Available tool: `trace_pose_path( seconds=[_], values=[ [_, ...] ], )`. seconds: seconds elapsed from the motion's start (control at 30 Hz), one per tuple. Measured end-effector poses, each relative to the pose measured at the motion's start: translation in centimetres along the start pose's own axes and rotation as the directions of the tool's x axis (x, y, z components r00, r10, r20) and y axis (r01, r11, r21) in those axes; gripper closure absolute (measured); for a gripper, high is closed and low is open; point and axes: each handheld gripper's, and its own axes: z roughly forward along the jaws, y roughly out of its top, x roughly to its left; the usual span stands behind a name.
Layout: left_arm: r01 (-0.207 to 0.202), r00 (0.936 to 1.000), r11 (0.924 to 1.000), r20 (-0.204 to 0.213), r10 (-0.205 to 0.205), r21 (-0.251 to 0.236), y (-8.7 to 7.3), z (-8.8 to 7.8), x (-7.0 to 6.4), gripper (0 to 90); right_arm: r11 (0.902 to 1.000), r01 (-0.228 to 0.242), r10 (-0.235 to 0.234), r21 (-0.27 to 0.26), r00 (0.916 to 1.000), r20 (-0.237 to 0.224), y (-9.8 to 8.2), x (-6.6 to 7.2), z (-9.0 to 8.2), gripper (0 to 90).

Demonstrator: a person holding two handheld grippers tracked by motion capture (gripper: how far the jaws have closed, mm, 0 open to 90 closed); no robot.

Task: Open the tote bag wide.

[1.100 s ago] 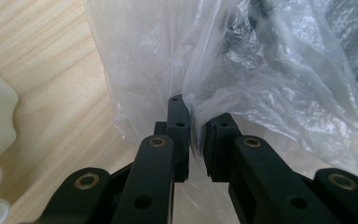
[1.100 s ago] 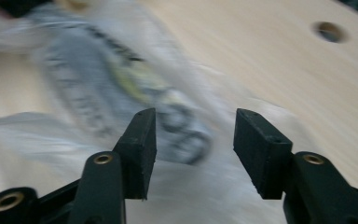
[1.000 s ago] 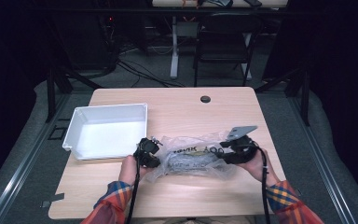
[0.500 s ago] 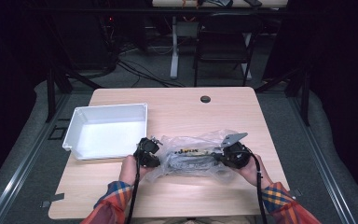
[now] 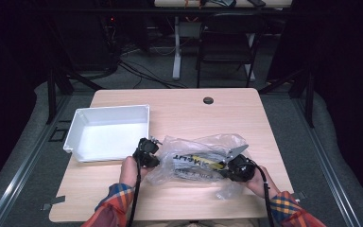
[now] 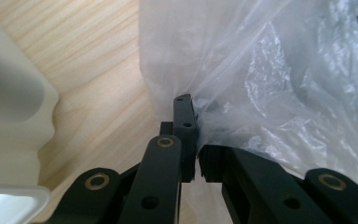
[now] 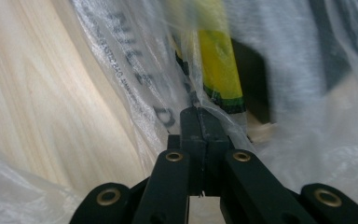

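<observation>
I have a clear plastic bag (image 5: 196,158) lying crumpled on the wooden counter (image 5: 227,113), near my edge of it and just to the right of a white plastic bin (image 5: 108,132). Through the film I can make out dark grey contents, a line of black lettering and a yellow strip (image 5: 203,161); what the contents are I cannot tell. My left claw (image 5: 152,156) is at the bag's left end, close beside the bin's near right corner, and in the left gripper view its jaws are pressed together on a gathered fold of the film (image 6: 200,119), with the bare wood and the bin's rounded white rim (image 6: 9,116) off to one side. My right claw (image 5: 228,169) is at the bag's right end, and in the right gripper view its jaws meet on a pleat of the plastic right below the yellow strip (image 7: 219,65), which carries a green and black band at its near end; the printed letters run up the film beside it (image 7: 135,56). That view is slightly blurred. So the bag is pinched at both ends and lies between my two hands, my plaid sleeves (image 5: 118,203) coming in from the near edge. Farther off on the counter a round dark cable port (image 5: 208,100) sits near the back edge, and a dark chair (image 5: 227,38) stands beyond it.
</observation>
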Motion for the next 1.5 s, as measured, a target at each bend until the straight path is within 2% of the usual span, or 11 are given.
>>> trace_pose_path(
  seconds=[0.2,0.23,0.33,0.5,0.6,0.67,0.77,0.93,1.13,1.33,1.5],
  values=[
    [-0.021,0.9993,0.9997,-0.029,0.022,0.014,0.5,0.8,-0.3,83.5,0.9994,0.018,-0.017,0.029,0.9993,-0.032,-0.1,0.5,0.4,88.8],
    [-0.020,0.9995,0.9997,-0.024,0.020,0.015,0.6,0.8,-0.3,82.5,0.9993,0.022,-0.021,0.030,0.9990,-0.038,0.0,0.5,0.2,79.8],
    [-0.009,0.9999,1.0000,-0.012,0.008,-0.005,0.6,0.2,-0.2,75.4,0.9993,0.028,-0.029,-0.026,0.9976,-0.063,0.5,0.5,-0.9,66.8],
    [0.010,0.9999,0.9989,-0.007,-0.010,-0.045,0.6,-1.5,0.0,62.8,0.9876,0.020,-0.026,-0.156,0.9989,-0.038,1.4,0.7,-3.8,56.9],
    [0.005,0.9999,0.9984,-0.011,-0.006,-0.056,0.6,-2.4,-0.1,57.5,0.9741,0.009,0.002,-0.226,0.9989,0.047,1.7,0.4,-5.0,51.5],
    [-0.005,0.9998,0.9982,-0.019,0.003,-0.059,0.6,-2.9,-0.2,53.7,0.9743,-0.023,0.049,-0.224,0.9929,0.109,1.8,0.0,-5.0,49.9],
    [-0.010,0.9996,0.9985,-0.026,0.009,-0.054,0.5,-3.4,-0.3,47.3,0.9848,-0.058,0.084,-0.164,0.9845,0.154,1.8,-1.0,-3.8,52.5],
    [-0.025,0.9996,0.9994,-0.012,0.024,-0.026,-0.1,-4.2,-0.1,37.2,0.9859,-0.094,0.115,-0.138,0.9820,0.150,1.6,-1.8,-2.6,54.1],
    [-0.033,0.9984,0.9989,0.045,0.034,-0.034,-1.0,-6.0,0.2,27.1,0.9841,-0.104,0.127,-0.144,0.9779,0.166,1.5,-2.0,-2.6,53.6],
    [-0.066,0.9926,0.9859,0.091,0.081,-0.153,-0.2,-9.0,-1.9,23.3,0.9824,-0.103,0.131,-0.156,0.9753,0.178,1.4,-2.1,-3.0,52.1],
    [-0.134,0.9865,0.9797,0.074,0.146,-0.148,1.4,-7.2,-4.5,22.6,0.9816,-0.109,0.136,-0.157,0.9746,0.178,1.0,-2.2,-3.4,48.8]
  ],
)
